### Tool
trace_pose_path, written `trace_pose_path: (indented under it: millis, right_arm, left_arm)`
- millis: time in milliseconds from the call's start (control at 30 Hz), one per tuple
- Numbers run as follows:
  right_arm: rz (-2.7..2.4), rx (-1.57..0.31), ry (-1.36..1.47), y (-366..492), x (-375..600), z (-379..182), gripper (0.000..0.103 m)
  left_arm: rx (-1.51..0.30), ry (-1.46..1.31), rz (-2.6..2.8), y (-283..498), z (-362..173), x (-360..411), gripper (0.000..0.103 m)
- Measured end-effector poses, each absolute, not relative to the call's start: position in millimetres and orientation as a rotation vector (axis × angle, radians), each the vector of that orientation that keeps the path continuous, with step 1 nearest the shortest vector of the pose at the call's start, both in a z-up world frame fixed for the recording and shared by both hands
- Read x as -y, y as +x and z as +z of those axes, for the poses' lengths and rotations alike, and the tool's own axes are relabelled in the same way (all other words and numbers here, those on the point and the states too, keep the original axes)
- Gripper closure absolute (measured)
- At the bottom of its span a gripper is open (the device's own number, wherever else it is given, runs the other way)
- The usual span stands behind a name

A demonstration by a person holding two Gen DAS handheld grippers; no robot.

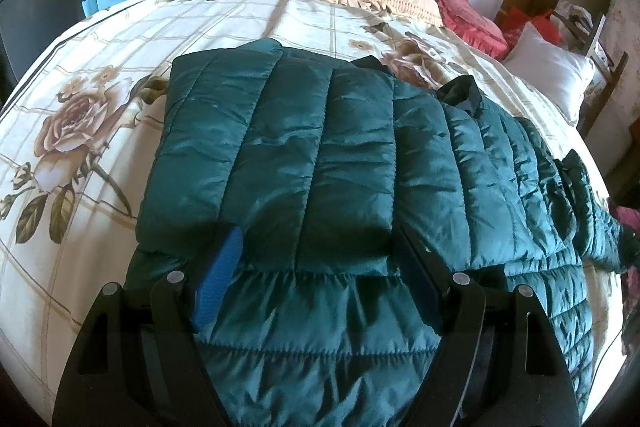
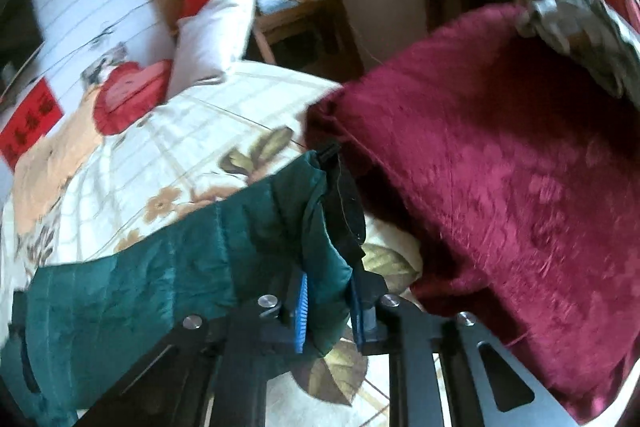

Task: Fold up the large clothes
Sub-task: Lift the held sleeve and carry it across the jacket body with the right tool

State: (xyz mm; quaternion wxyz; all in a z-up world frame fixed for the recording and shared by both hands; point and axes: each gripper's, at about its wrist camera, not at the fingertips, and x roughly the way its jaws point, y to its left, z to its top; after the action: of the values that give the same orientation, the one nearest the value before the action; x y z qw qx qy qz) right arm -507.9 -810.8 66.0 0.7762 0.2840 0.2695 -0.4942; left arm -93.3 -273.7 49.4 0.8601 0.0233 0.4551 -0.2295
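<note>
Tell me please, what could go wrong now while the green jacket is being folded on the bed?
1. The right gripper pinches only a small bunch of the green jacket near its dark cuff; the slippery fabric may slide out.
2. The left gripper stands open over the folded part, so that fold may spring back.
3. The maroon blanket lies close to the held sleeve and may get dragged.

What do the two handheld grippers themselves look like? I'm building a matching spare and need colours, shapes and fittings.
The left gripper and the right gripper look alike: flat matte black linkage arms with elongated slots, joined by round silver pivot pins. Each finger carries a textured bright blue pad on its inner face. No cables, labels or sleeves are visible in either wrist view.
</note>
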Motion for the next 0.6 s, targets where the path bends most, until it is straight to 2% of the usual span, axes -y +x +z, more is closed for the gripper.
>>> trace_pose_path:
  millis: [300,600]
  right_arm:
    - [-0.9,-0.451,0.585,-493.1,770.8,117.2,0.09]
    - [-0.752,-0.433,0.52,-444.7,728.9,151.8,0.091]
  left_arm:
    - [-0.95,0.006,-0.489,-97.7,56.9,261.7,0.025]
    - [-0.925,0.002,-0.497,-102.1,66.9,250.2,0.025]
